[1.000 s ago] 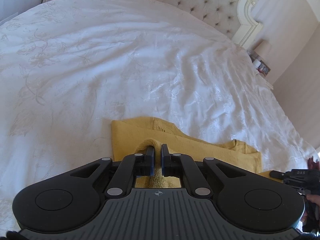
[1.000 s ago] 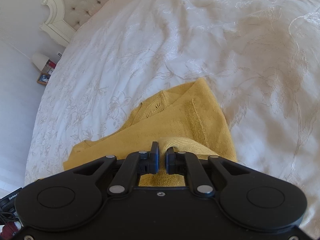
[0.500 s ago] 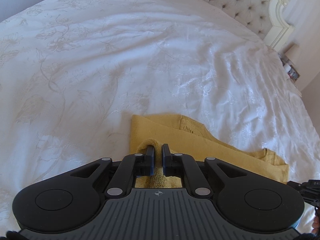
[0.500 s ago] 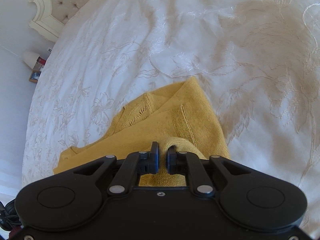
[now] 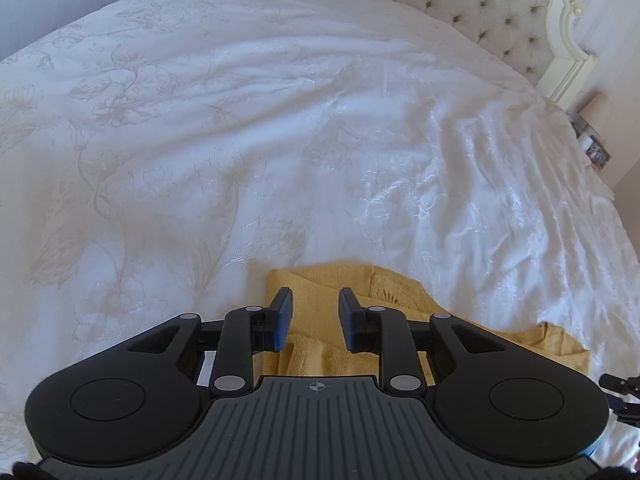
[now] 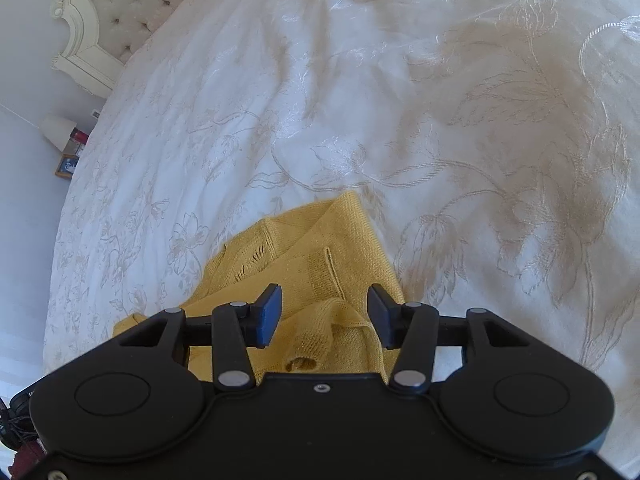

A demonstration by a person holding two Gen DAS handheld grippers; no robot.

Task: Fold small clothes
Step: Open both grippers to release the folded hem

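The left gripper (image 5: 315,312) has just been opening its jaws; they stand apart over the mustard knitted garment's (image 5: 320,320) folded edge, releasing it so the fold rests on the white bedspread (image 5: 280,140). The right gripper (image 6: 324,312), jaws opening wider and apart, frees the hem by the button (image 6: 300,364) at six o'clock.

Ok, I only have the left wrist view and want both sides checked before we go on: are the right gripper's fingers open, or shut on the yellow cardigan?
Observer: Open. The right gripper has just been opening its fingers; a loose fold of the cardigan lies between them, and neither finger presses it.
Operator: Is the cloth there flat?
Observer: No, a hump of knit stands up between the fingers, with what looks like a button just below it.
Operator: What is on the top layer ahead?
Observer: A ribbed band running away from the fingers.
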